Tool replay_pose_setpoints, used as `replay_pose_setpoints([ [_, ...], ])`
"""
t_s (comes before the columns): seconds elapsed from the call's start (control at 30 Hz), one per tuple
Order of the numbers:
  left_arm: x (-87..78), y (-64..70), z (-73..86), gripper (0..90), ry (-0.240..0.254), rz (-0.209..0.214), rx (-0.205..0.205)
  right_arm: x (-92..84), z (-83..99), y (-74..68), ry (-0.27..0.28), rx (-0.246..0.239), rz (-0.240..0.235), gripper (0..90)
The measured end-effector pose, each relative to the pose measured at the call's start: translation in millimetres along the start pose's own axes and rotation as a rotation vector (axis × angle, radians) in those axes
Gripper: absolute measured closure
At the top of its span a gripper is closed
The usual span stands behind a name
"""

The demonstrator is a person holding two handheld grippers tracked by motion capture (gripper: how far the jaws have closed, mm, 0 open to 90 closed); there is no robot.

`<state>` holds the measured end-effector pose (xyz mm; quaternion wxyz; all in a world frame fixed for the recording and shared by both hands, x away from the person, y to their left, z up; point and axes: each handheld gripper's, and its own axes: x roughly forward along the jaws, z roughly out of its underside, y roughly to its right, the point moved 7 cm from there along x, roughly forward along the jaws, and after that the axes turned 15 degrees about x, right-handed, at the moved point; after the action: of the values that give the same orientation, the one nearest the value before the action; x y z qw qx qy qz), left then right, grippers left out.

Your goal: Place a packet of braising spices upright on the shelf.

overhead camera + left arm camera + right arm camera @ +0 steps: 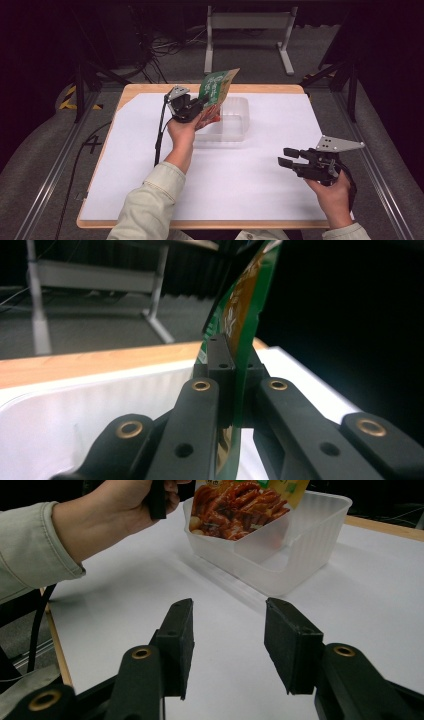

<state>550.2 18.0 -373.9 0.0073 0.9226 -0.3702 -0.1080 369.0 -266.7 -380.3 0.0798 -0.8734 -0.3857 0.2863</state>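
White paper covers the wooden table. At twelve o'clock, the left gripper pinches a food pouch upright over the clear plastic tub. At four o'clock, the right gripper hovers half open, empty.

pouch above tub | tub on table, far centre
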Motion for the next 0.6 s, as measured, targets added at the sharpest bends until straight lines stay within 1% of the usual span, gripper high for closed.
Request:
replay_pose_setpoints([
  [0.03, 0.9, -0.3, -0.6, 89.5, 0.016, 0.002, -0.017, -0.2, 0.0, 0.5, 0.0, 0.001, -0.002, 54.7],
  [0.1, 1.0, -1.1, -1.6, 89.5, 0.042, -0.001, -0.02, -0.3, 0.2, 1.8, -0.001, 0.003, -0.002, 54.8],
  [0.13, 1.2, -1.7, 0.2, 89.4, 0.059, -0.001, -0.032, -0.3, 0.3, 2.2, -0.003, 0.003, -0.002, 54.7],
  [0.17, 1.2, -1.7, 0.2, 89.4, 0.059, -0.001, -0.032, -0.1, 0.7, 2.7, -0.004, 0.005, -0.003, 54.8],
  [0.2, 1.5, -2.3, 3.7, 89.4, 0.066, 0.008, -0.042, -0.1, 0.7, 2.7, -0.004, 0.005, -0.003, 54.8],
  [0.23, 0.6, -3.5, 7.6, 89.4, 0.08, 0.008, -0.052, 0.2, 0.9, 3.2, -0.006, 0.007, -0.002, 54.8],
  [0.3, -3.6, -6.3, 12.6, 89.3, 0.085, 0.007, -0.077, 0.3, 1.1, 3.3, -0.007, 0.007, -0.002, 54.8],
  [0.33, -6.4, -8.0, 14.5, 89.2, 0.087, 0.004, -0.081, 0.3, 1.0, 3.1, -0.007, 0.005, -0.002, 54.7],
  [0.43, -16.3, -13.9, 22.1, 89.1, 0.071, -0.012, -0.089, 1.1, 1.0, 1.9, -0.008, 0.004, -0.001, 54.6],
  [0.47, -18.6, -14.9, 23.3, 89.1, 0.065, -0.018, -0.091, 1.6, 0.9, 1.2, -0.009, 0.003, -0.001, 54.6],
  [0.53, -22.7, -14.1, 26.8, 88.8, 0.04, -0.014, -0.077, 2.9, 0.8, 0.5, -0.011, 0.002, -0.002, 54.5],
  [0.57, -24.3, -12.2, 28.8, 88.7, 0.03, -0.013, -0.051, 3.7, 0.8, 0.1, -0.011, 0.002, -0.001, 54.4],
  [0.6, -24.9, -10.6, 29.5, 88.5, 0.026, -0.01, -0.037, 4.7, 1.0, -0.3, -0.015, 0.002, -0.003, 54.3],
])
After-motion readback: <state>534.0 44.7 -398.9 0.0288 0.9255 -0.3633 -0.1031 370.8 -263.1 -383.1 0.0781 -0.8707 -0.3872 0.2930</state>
